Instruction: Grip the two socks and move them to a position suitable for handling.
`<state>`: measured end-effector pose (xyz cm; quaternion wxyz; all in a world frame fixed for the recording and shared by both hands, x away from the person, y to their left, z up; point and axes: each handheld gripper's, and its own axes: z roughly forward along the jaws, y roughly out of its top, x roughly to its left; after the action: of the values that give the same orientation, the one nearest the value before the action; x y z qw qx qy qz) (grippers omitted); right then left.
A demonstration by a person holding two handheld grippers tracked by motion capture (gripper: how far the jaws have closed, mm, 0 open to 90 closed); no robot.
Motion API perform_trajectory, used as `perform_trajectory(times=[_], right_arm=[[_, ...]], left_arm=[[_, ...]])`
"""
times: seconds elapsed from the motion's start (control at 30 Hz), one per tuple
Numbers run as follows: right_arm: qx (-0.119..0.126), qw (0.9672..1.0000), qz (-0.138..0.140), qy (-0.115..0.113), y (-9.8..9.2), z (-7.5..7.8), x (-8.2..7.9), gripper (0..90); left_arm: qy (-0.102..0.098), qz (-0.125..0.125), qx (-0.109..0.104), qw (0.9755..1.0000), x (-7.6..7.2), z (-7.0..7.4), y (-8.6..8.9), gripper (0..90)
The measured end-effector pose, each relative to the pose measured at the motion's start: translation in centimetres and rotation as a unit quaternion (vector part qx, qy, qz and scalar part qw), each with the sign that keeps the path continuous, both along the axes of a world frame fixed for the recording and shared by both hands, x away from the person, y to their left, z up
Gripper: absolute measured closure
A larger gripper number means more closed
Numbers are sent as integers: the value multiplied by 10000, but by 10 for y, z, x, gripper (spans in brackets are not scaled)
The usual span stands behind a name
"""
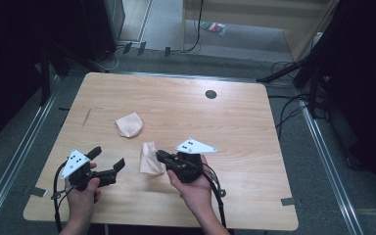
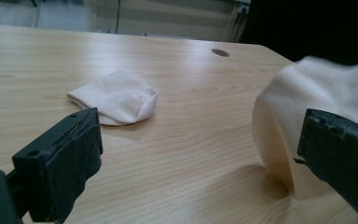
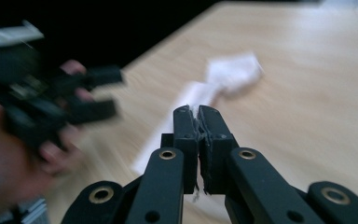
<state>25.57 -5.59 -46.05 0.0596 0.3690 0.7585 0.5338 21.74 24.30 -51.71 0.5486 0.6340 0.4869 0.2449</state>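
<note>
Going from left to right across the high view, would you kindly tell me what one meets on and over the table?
Left gripper → folded sock → held sock → right gripper → round hole in the table

- Wooden table (image 1: 235,142), light grain, rounded corners.
- Dark round hole (image 1: 210,94) in the tabletop, toward one o'clock.
- Colourful packet (image 1: 213,27) on the floor, twelve o'clock.
- Black cables (image 1: 289,105), three o'clock.

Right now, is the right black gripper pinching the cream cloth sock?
Touching. In the right gripper view, the right gripper is closed on the cream sock.
</note>
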Motion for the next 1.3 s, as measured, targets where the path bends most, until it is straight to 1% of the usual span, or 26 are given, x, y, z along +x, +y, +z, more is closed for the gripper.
perform_trajectory(times=[0.07,0.13,0.2,0.3,0.37,0.4,0.43,0.47,0.5,0.57,0.67,0.73,0.77,0.8,0.87,0.9,0.97,1.0,1.03,1.1,1.13,1.17,1.2,1.23,1.27,1.3], right_arm=[[-122,9996,-134,229,-13,-15,3,871],[-224,9976,-327,570,-35,-39,9,871],[-352,9953,-524,736,-54,-54,11,869],[-399,9921,-794,885,-77,-62,16,866],[-350,9909,-880,960,-87,-62,18,868],[-349,9914,-865,917,-88,-60,18,869],[-350,9916,-864,900,-87,-58,18,872],[-361,9930,-751,834,-80,-51,17,873],[-361,9930,-751,834,-80,-51,17,873],[-330,9950,-612,716,-66,-42,17,874],[-305,9973,-342,574,-34,-25,18,875],[-241,9985,-108,481,-10,-12,18,875],[-204,9990,25,396,2,-3,18,875],[-65,9995,236,179,20,16,15,873],[22,9995,285,114,24,22,13,872],[182,9994,277,23,27,31,11,873],[395,9989,236,40,24,36,9,874],[427,9989,177,91,21,34,8,874],[414,9988,54,241,14,26,9,874],[359,9979,-98,526,1,5,15,874],[302,9966,-202,741,-8,-10,19,874],[135,9947,-318,968,-19,-31,23,874],[-137,9908,-482,1257,-34,-57,30,871],[-137,9908,-482,1257,-34,-57,30,871],[-374,9898,-623,1228,-47,-73,32,840],[-374,9898,-623,1228,-47,-73,32,840]], left_arm=[[53,-40,63,10000,1,-1,-5,10],[117,0,165,9998,2,-2,-11,70],[226,-81,188,9995,6,-4,-17,113],[495,-297,160,9982,14,-8,-30,160],[650,-465,255,9965,18,-12,-42,230],[651,-482,340,9961,18,-13,-48,258],[643,-477,398,9960,17,-13,-53,312],[648,-512,392,9958,16,-14,-56,424],[637,-546,361,9958,15,-14,-57,424],[606,-670,185,9957,12,-12,-53,588],[501,-609,-152,9968,8,-5,-34,738],[362,-439,-360,9977,5,1,-15,819],[297,-347,-435,9980,3,4,-6,850],[258,-279,-514,9980,2,6,3,900],[190,-210,-583,9979,0,10,17,900],[158,-222,-624,9977,-1,11,21,900],[215,-275,-590,9976,-1,12,25,900],[311,-347,-495,9977,0,11,25,900],[399,-403,-402,9976,1,8,23,900],[566,-416,-228,9973,4,3,18,900],[709,-489,-125,9962,7,-1,15,900],[803,-489,-14,9956,10,-4,11,900],[898,-501,36,9947,12,-6,9,888],[1020,-552,8,9933,15,-10,6,888],[1180,-625,18,9911,21,-14,1,853],[1180,-625,18,9911,21,-14,1,825]])
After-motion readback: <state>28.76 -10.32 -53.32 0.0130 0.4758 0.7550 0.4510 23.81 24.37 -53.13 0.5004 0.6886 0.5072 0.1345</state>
